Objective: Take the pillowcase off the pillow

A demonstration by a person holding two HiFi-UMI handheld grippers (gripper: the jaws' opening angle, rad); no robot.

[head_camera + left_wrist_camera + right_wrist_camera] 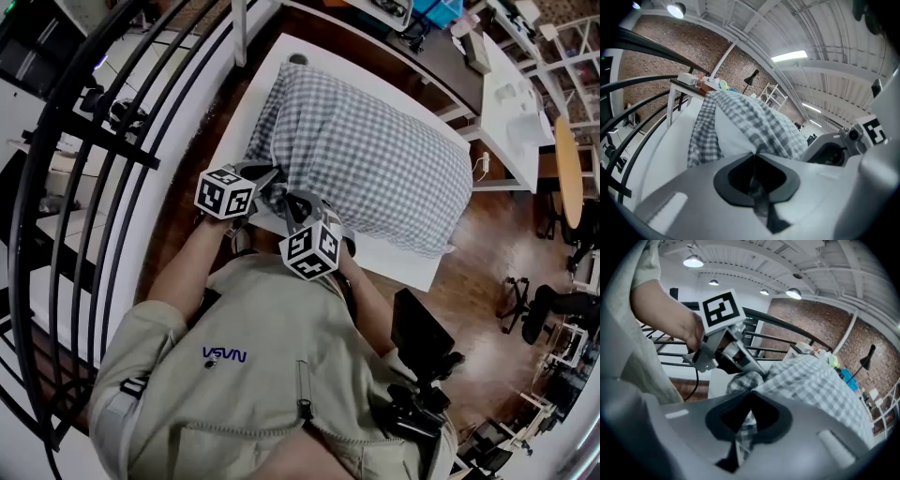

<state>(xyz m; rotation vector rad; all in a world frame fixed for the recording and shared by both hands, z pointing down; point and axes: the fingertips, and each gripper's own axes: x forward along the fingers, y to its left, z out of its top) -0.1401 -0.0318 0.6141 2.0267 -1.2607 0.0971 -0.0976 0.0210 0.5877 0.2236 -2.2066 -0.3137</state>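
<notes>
With left hand-held gripper point(754, 157) clamped on the soft white pillow point(731, 133) and right hand-held gripper point(751, 392) clamped on the grey-and-white checked fabric pillowcase point(375, 159), begin the strip: anchor pillow, draw case away.

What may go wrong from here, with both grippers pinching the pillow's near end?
The left gripper is shut where the white pillow meets the checked pillowcase; it may pinch both layers, so the case jams. The right gripper holds only a small fold of pillowcase, which could slip.
</notes>
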